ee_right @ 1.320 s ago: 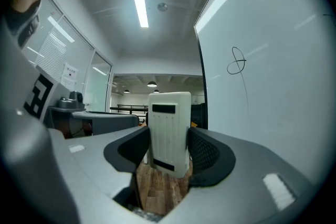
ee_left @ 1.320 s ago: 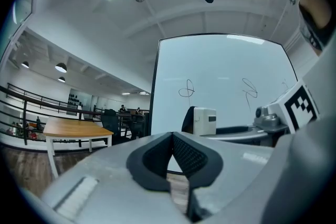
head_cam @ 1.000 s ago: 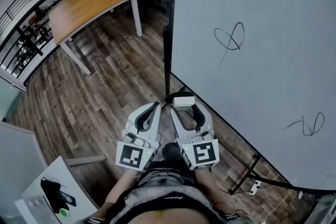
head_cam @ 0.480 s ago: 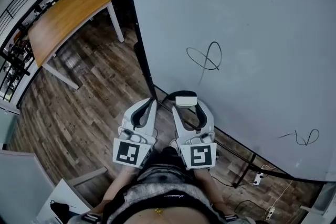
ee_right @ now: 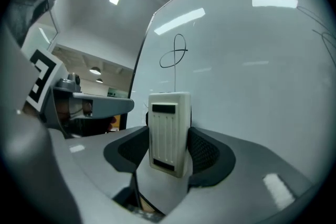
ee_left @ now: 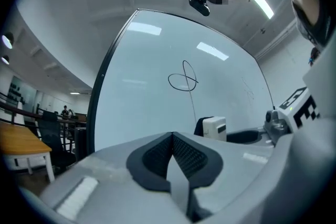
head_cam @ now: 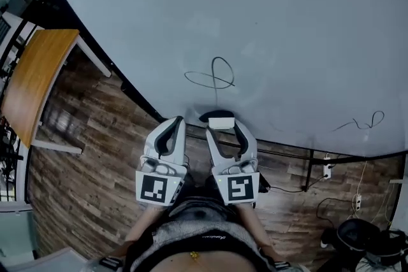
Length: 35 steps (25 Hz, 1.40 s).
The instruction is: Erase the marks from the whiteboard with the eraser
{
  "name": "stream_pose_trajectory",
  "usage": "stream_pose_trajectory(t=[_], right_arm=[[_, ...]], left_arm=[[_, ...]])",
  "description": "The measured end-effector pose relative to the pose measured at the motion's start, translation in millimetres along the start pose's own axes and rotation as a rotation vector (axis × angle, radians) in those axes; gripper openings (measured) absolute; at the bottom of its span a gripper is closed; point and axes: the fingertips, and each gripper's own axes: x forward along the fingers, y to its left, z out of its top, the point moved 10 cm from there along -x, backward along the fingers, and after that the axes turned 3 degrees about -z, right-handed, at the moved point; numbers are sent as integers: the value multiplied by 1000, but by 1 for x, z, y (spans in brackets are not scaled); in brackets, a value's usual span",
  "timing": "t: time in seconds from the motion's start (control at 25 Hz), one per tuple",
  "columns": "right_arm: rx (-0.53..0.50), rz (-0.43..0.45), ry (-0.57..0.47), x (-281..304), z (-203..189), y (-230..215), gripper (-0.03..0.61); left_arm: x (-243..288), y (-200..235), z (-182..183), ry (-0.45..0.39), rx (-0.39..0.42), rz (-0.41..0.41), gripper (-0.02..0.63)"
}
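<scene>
A large whiteboard (head_cam: 268, 16) stands before me with a looped black mark (head_cam: 211, 76) near its lower middle and a smaller scribble (head_cam: 364, 121) at the right. The looped mark (ee_left: 184, 79) also shows in the left gripper view, and the same mark (ee_right: 173, 54) in the right gripper view. My right gripper (head_cam: 222, 129) is shut on a white eraser (ee_right: 168, 132), the eraser (head_cam: 221, 123) held just below the looped mark, apart from the board. My left gripper (head_cam: 169, 132) is shut with nothing in it, its jaws touching; left gripper (ee_left: 171, 148) sits beside the right.
A wooden table (head_cam: 35, 83) stands at the left on the plank floor (head_cam: 83, 169). The board's stand bar (head_cam: 310, 162), cables and a power strip (head_cam: 328, 170) lie at the lower right, with a dark round bin (head_cam: 357, 236) farther right.
The view has swung toward the whiteboard: the looped mark now sits straight ahead above the eraser and nearer. Both grippers keep their hold and side-by-side pose.
</scene>
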Motion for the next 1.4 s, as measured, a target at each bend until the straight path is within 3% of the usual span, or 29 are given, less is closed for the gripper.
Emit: stream_pose_trajectory(t=[0.24,0.56,0.8,1.04,1.4], right_arm=[[0,-198,-29,9,19,18,238],[-90,-303,-76,13,48,29,239],[-70,-311,-84,14,49,28,242],[78,-312,-150,13,40,20,238],[150,-351,-109,15,10,25,238]], left_arm=[[7,27,2,8,-33,-178,-2],[9,44,3,-28,-60,-317,-2],[4,49,1,-27,-62,-375,-2],[-3,61,-7,-18,-67,-399,-2],[-9,78,-17,-12,-67,-431,-2]])
